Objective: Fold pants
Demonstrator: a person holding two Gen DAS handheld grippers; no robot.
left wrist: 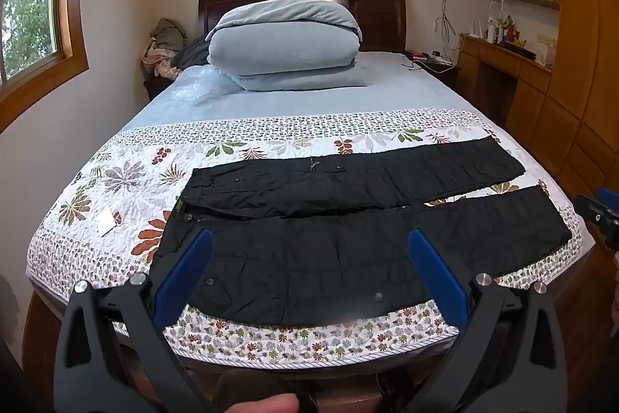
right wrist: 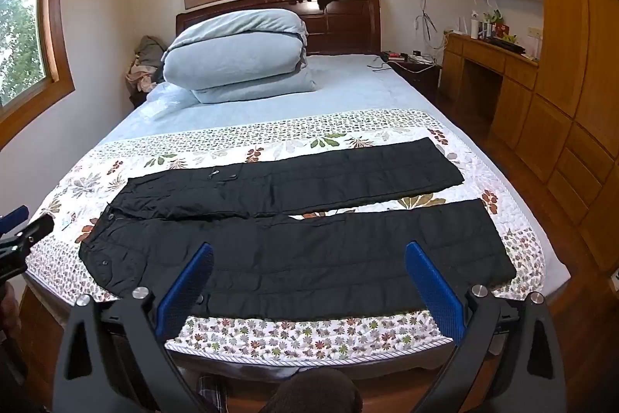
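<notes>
**benchrat:** Looking through the left wrist view: left gripper (left wrist: 309, 250) has its blue fingers (left wrist: 185, 277) spread wide, nothing between them, hovering over the near edge of the bed (left wrist: 271, 355). Black quilted pants (left wrist: 348, 219) lie flat on the floral bedspread (left wrist: 116, 180), long axis running left-right, waistband at the left, cuffs at the right. My guess at the risk: padded fabric is slippery, so a shallow pinch grabs only the top layer and the leg slides out mid-fold.

**foldfan:** Right wrist view agrees. Right gripper (right wrist: 309, 254) is spread wide and empty too. Pants (right wrist: 309, 258) have the same layout, legs splayed apart toward the cuffs. If the hands lift unevenly, I'd expect a crooked fold.
</notes>
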